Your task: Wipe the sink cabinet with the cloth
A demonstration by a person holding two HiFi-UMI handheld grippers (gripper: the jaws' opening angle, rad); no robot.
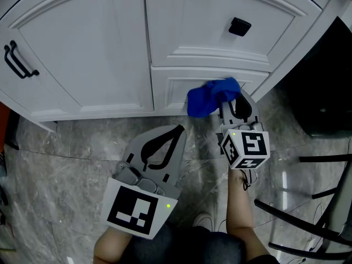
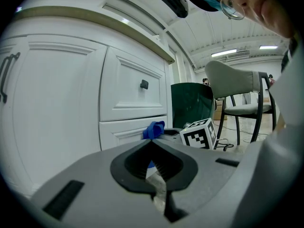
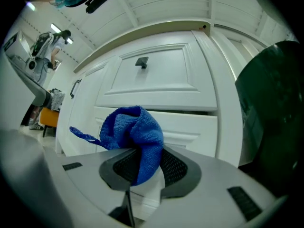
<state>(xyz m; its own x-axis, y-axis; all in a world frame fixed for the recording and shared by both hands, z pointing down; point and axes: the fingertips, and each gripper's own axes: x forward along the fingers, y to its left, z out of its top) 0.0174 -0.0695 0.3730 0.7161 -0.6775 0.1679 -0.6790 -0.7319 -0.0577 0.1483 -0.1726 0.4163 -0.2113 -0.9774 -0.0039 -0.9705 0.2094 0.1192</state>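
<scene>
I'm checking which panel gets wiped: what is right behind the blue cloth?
The white lower drawer front of the sink cabinet, behind the blue cloth held in the right gripper. The patch under the cloth itself is covered.

Left gripper (image 1: 177, 131): jaws together, nothing between them — held low, pointing forward.
Right gripper (image 3: 142, 164): jaws clamped on a blue cloth (image 3: 133, 129) — further ahead than the left.
Right forearm (image 1: 241, 210): bare, stretched forward.

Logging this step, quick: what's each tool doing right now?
Left tool: closed, empty.
Right tool: closed on the blue cloth.
</scene>
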